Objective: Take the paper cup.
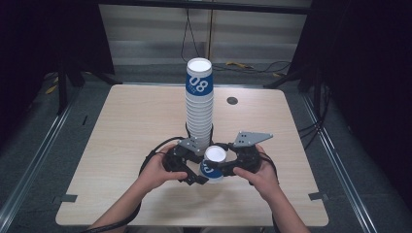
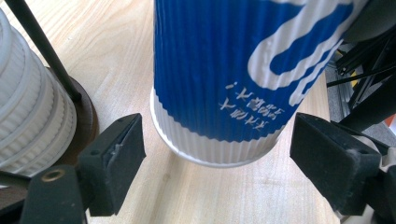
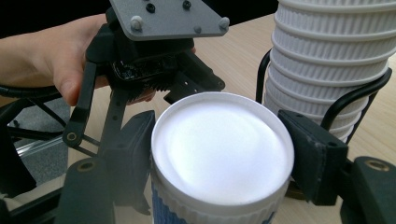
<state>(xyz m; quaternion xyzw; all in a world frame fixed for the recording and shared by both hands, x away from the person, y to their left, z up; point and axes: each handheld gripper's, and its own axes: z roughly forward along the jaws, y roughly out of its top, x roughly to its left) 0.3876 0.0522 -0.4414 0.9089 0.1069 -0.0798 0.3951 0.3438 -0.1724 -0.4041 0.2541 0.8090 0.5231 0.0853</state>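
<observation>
A blue-and-white ribbed paper cup is upside down in front of a tall stack of the same cups. My right gripper is shut on the cup, its pads pressing both sides just below the white base. My left gripper is open around the cup's wide rim, with a gap at each pad. The rim sits at or just above the wooden tabletop; I cannot tell if it touches. From above, the left gripper and right gripper meet at the cup.
The stack stands in a black wire holder on a round dark base, right behind the cup. A dark round grommet is set in the table to the right of the stack. Cables trail from both grippers.
</observation>
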